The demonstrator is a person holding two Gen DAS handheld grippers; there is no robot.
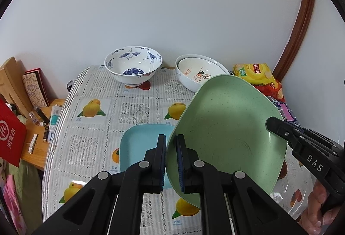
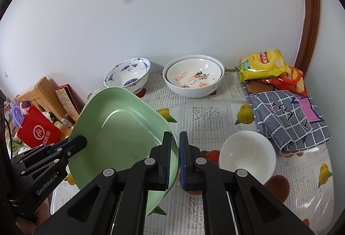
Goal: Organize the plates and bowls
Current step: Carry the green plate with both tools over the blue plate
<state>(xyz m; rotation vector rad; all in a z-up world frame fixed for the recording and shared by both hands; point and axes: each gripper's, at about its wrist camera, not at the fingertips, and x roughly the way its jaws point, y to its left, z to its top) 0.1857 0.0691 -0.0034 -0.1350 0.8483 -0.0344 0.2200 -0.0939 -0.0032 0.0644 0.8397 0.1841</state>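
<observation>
Both tongs, left [image 1: 171, 161] and right [image 2: 175, 159], grip the empty green plate [image 1: 226, 123].

Speckled pale-green plate [image 1: 226, 127]; plain sky-blue plate [image 1: 140, 140]. White bowl with blue crane motifs [image 1: 133, 67]; white bowl lettered "LEMON" in orange [image 2: 194, 77]; plain white bowl [image 2: 248, 155]. Counter cloth [image 2: 207, 114]: grey-white lattice with yellow mango panels. Grey checked cloth with a pink patch [image 2: 289, 120]. Yellow [image 2: 263, 64] and red snack bags [image 2: 291, 80]. Black claws with blue pads [image 1: 179, 161].
</observation>
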